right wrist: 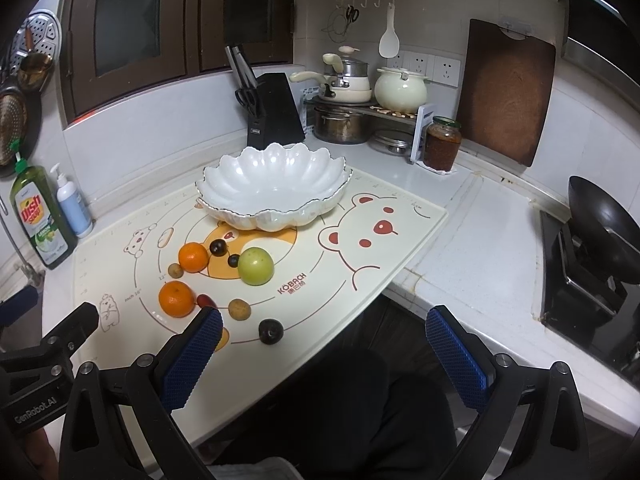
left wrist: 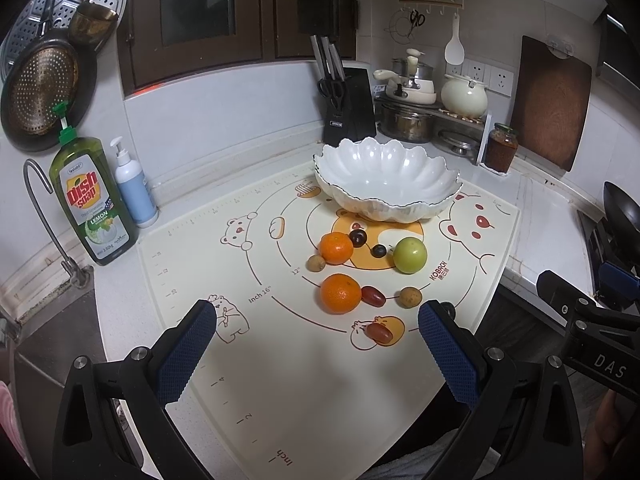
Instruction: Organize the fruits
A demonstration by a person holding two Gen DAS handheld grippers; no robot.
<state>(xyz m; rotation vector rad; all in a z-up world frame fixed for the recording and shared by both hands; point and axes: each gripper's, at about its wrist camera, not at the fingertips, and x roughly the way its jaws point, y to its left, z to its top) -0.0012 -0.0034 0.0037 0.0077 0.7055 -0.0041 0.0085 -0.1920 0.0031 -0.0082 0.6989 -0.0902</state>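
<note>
Dim, soft indoor light, faint shadows, sharp centre, heavy fisheye bending and dark corners.

Dish soap (left wrist: 94,200), knife block (left wrist: 348,106)

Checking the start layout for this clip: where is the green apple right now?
In both views the green apple sits on the baking mat, in front of the empty white bowl, right of the small dark grape, untouched by either gripper.
</note>
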